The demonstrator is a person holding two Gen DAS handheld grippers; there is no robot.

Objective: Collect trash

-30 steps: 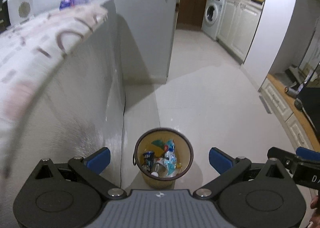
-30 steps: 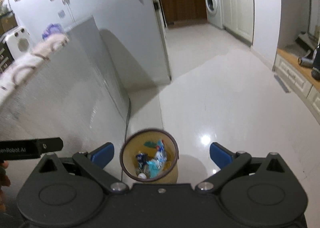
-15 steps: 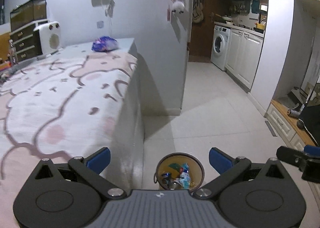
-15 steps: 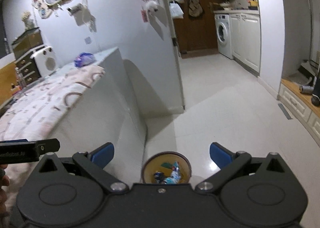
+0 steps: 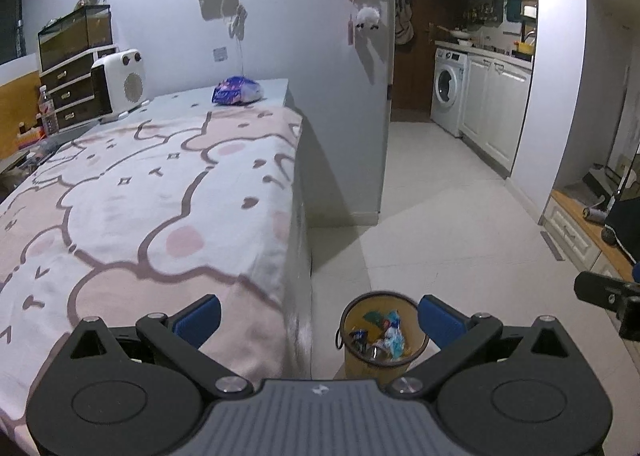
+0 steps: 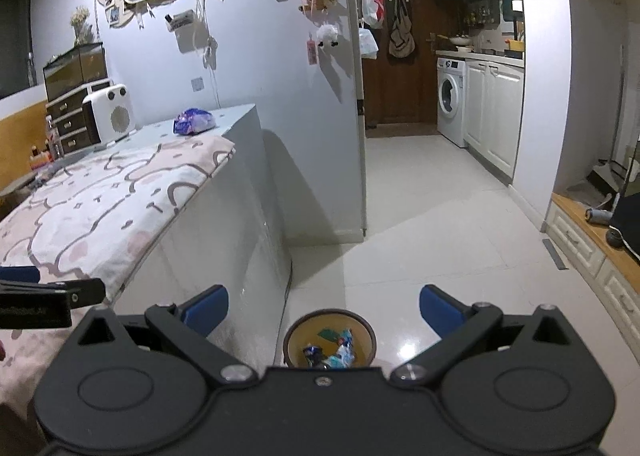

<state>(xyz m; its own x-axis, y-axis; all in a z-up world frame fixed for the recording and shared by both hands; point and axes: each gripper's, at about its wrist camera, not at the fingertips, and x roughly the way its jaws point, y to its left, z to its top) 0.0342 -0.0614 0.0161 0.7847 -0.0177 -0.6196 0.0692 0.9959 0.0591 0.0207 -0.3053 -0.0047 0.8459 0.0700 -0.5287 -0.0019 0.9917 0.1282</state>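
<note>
A small yellow bin with a dark rim stands on the floor beside the table, holding several wrappers; it also shows in the right wrist view. A purple snack bag lies at the far end of the table top, also in the right wrist view. My left gripper is open and empty, above the table's near corner and the bin. My right gripper is open and empty, above the bin.
A table with a pink bear-pattern cloth fills the left. A white heater stands at its far left. A wall corner, washing machine and white cabinets lie beyond. Low drawers line the right.
Both grippers have risen and tilted up from looking down into the bin; the table top and purple bag are now in full view. Both stayed open.
</note>
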